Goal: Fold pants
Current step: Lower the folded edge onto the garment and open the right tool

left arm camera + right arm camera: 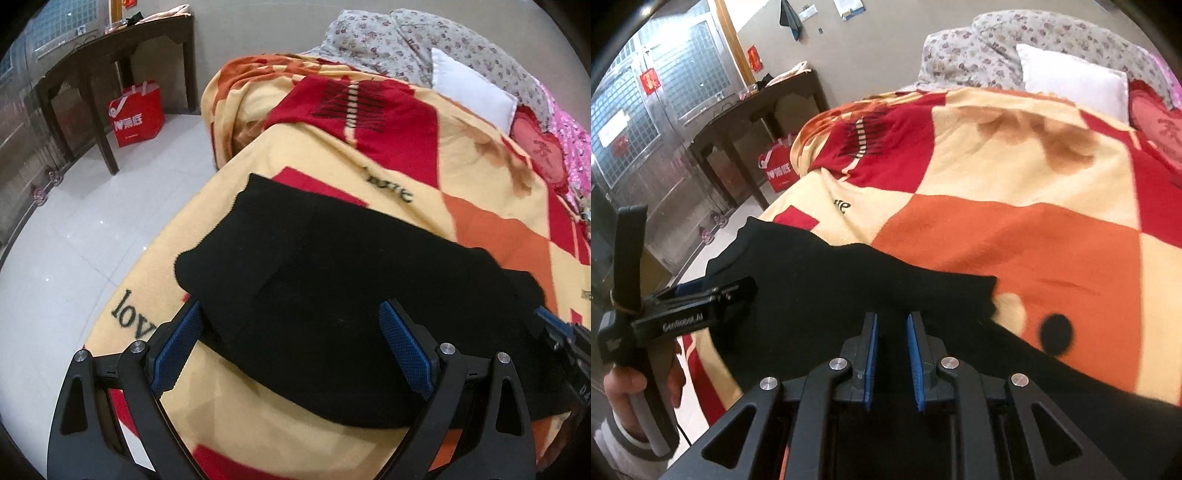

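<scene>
**Two grippers over black pants on a bed**

The left gripper (291, 347) stood wide open, its blue pads either side of the black pants (332, 280), not pressing them. The right gripper (893, 354) was nearly closed, a narrow gap between its pads and nothing clamped. The pants lay folded on the checked blanket (1015, 177) near the bed's edge. Beyond lay a white pillow (1075, 85); a red bag (136, 114) stood under a dark side table (110, 55).
</scene>
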{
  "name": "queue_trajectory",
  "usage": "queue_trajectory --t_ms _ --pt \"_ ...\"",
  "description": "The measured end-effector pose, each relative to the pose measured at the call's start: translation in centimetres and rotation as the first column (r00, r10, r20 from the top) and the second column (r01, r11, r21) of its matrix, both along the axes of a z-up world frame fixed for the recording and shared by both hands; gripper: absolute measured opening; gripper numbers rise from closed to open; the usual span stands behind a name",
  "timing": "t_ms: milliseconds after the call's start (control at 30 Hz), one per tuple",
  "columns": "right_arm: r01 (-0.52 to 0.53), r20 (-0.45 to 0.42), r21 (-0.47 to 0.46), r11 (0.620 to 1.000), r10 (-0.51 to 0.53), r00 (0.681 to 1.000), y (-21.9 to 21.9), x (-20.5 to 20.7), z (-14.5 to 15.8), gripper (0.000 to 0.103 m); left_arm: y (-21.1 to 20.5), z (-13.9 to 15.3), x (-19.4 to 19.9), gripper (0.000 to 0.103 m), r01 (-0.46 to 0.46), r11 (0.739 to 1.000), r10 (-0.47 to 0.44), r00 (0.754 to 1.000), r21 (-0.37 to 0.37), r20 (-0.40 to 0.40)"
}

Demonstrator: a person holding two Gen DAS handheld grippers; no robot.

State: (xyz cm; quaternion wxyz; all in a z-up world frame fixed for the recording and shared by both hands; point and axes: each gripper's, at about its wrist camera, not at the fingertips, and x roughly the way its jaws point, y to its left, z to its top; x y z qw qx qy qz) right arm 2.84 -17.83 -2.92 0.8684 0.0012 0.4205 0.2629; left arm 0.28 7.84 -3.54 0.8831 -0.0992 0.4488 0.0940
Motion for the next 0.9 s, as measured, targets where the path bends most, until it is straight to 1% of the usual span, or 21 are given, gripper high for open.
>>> queue_trajectory --t_ms 67,200,267,333,467,533,667,800,900 --pt "-0.001 0.019 -0.008 1.0 0.001 1.0 -1.1 -1.3 0.3 0.015 -0.7 0.7 -0.5 0.095 0.014 1.0 -0.014 1.0 -0.009 0.014" --pt "0.027 0.008 -0.039 0.999 -0.026 1.0 -4.0 -3.5 -0.2 0.015 -2.7 1.7 -1.3 0.095 0.052 0.998 -0.051 0.997 -0.018 0.049" --pt "0.058 0.006 -0.056 0.997 -0.058 0.998 -5.7 -4.3 -0.5 0.016 -4.1 1.7 -1.3 0.095 0.083 0.996 -0.081 0.995 -0.037 0.053" --pt "0.111 0.007 -0.074 0.991 -0.111 0.994 -7.8 -5.3 -0.6 0.016 -5.5 1.4 -1.2 0.095 0.116 0.992 -0.114 0.992 -0.051 0.047" --pt "0.19 -0.003 -0.068 0.979 -0.19 0.982 -12.1 -6.5 -1.0 0.016 -8.1 1.3 -1.1 0.095 0.138 0.99 -0.138 0.989 0.007 0.047" --pt "0.236 -0.011 -0.086 0.968 -0.238 0.971 -14.2 -7.0 -1.7 0.016 -8.6 1.4 -1.1 0.095 0.129 0.991 -0.131 0.99 0.028 0.057" --pt "0.237 -0.007 -0.006 0.971 -0.237 0.971 -16.8 -8.2 -2.2 0.016 -8.0 2.5 -1.7 0.095 0.086 0.995 -0.089 0.992 0.045 0.094" --pt "0.239 -0.011 -0.017 0.971 -0.239 0.971 -17.9 -9.1 -1.9 0.016 -7.0 4.0 -2.9 0.095 0.052 0.996 -0.061 0.989 0.072 0.134" --pt "0.269 -0.02 -0.02 0.963 -0.269 0.963 -19.3 -9.5 -1.5 0.016 -7.0 5.5 -4.0 0.095 0.067 0.996 -0.078 0.981 0.065 0.178"
